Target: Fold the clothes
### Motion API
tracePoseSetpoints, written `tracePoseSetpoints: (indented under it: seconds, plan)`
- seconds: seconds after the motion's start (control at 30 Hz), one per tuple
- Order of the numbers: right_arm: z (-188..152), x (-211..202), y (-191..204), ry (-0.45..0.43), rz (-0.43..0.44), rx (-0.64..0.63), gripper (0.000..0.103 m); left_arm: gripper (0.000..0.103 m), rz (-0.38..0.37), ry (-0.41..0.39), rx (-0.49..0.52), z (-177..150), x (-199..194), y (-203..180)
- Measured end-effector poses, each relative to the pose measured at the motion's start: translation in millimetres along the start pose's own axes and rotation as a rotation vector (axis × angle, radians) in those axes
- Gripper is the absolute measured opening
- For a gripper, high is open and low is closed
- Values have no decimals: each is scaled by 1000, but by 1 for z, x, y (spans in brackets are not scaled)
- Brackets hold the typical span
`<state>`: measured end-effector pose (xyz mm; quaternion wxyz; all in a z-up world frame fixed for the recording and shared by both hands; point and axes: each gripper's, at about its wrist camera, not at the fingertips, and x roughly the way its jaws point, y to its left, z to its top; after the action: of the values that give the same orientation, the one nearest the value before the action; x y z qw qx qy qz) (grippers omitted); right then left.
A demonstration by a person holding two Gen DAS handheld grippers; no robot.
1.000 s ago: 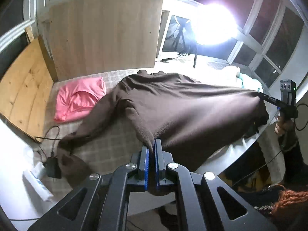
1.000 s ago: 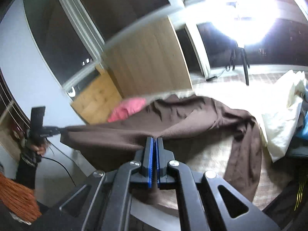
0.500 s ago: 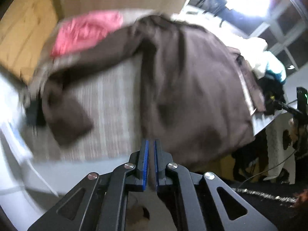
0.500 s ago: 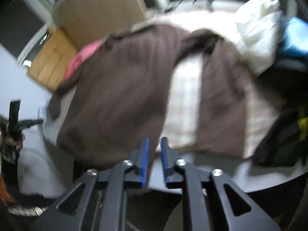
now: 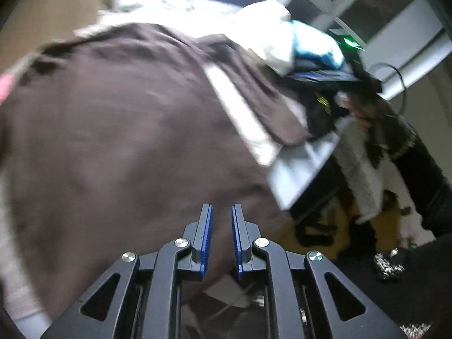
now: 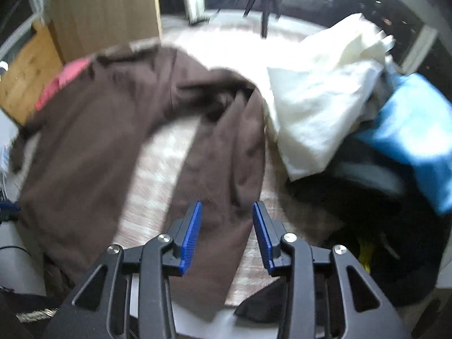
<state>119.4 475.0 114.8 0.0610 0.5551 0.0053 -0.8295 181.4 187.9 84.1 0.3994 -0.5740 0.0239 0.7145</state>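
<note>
Brown long-sleeved fleece garment (image 6: pixel 93 130) lies spread over the bed, which has a pale checked cover (image 6: pixel 158 169), and it fills most of both my views. From the right wrist camera I see its body on the left side and one long sleeve (image 6: pixel 223 158) running down toward the near edge of the bed. My right gripper (image 6: pixel 226 236) points down at this sleeve; its blue pads (image 6: pixel 190 234) stand clearly apart and are opening, and the sleeve passes under the gap, but the pads do not press on it. My left gripper (image 5: pixel 221 238) hangs above the wide brown body near its lower edge; its jaws have only a narrow gap and are also opening, with no cloth pinched between them. Behind the garment a pink cloth (image 6: pixel 60 83) shows near the wooden headboard (image 6: pixel 26 76). On the right there is a heap of cream white fabric (image 6: pixel 325 99) beside a bright blue cloth (image 6: pixel 415 132), with dark clothes (image 6: pixel 375 214) in front of them. Both pictures are blurred, so fine details I cannot read.
</note>
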Motion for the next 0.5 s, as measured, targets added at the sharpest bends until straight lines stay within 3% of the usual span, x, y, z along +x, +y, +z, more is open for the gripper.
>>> tracePoseSetpoints:
  seconds: [0.03, 0.1, 0.2, 0.33, 0.43, 0.5]
  plan:
    - [-4, 12, 0, 19, 26, -13, 37, 15, -16, 17, -1, 1, 14, -11]
    - [-14, 25, 11, 34, 167, -47, 33, 15, -23, 59, -3, 7, 43, -29]
    - [-27, 37, 40, 43, 273, -190, 26, 15, -14, 111, -5, 15, 79, -50]
    - [-45, 52, 66, 75, 377, -320, 21, 15, 10, 98, -74, 20, 80, -46]
    - [-65, 53, 65, 169, 423, -383, 17, 15, 78, 84, -124, 21, 74, -39]
    - [-69, 33, 52, 236, 512, -384, 17, 18, 96, 66, -150, 21, 71, -40]
